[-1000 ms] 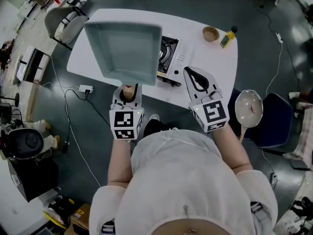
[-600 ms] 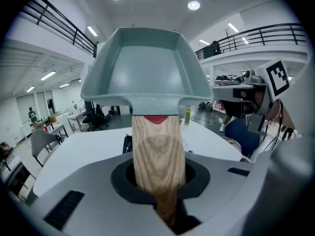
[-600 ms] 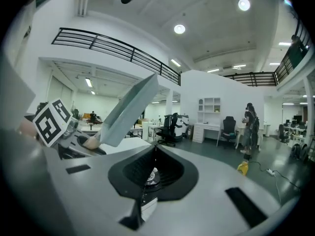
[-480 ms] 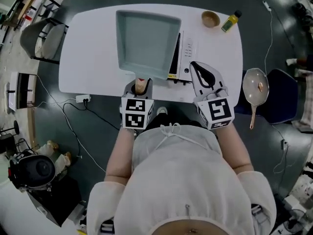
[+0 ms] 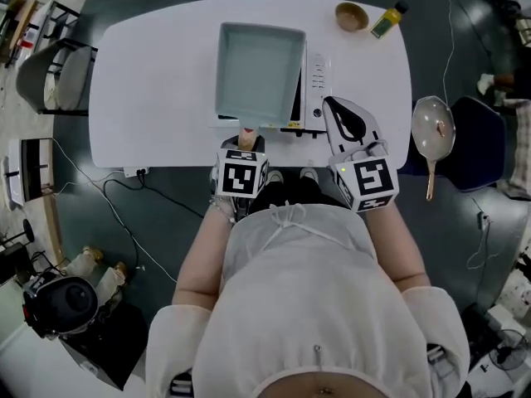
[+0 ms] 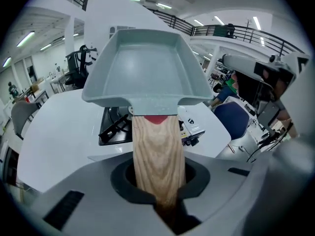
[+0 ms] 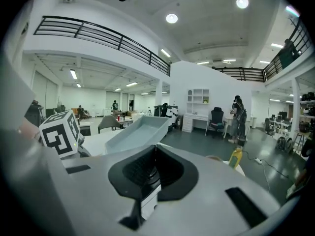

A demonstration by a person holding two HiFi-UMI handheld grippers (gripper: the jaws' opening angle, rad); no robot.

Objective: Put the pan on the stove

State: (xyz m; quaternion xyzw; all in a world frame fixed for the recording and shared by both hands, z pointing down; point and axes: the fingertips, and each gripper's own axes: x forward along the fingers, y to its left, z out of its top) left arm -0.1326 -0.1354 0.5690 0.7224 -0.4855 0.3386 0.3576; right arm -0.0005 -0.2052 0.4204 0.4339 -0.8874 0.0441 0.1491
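A grey square pan (image 5: 259, 73) with a wooden handle (image 5: 247, 136) hangs over the left part of the stove (image 5: 317, 89) on the white table (image 5: 149, 98). My left gripper (image 5: 246, 145) is shut on that handle at the table's near edge. In the left gripper view the handle (image 6: 156, 156) runs up from between the jaws to the pan (image 6: 145, 68), with the stove's black grate (image 6: 114, 124) below it. My right gripper (image 5: 342, 116) is shut and empty, just right of the stove's front. The right gripper view shows the pan (image 7: 138, 132) tilted at left.
A wooden bowl (image 5: 351, 15) and a yellow bottle (image 5: 387, 21) stand at the table's far right corner. A second round pan (image 5: 434, 139) rests on a dark chair right of the table. Another chair (image 5: 58, 77) stands at the left. Cables lie on the floor.
The pan has moved right from beside the stove to over it and looks lower and farther from me. Both grippers shifted with it; the left grip is unchanged.
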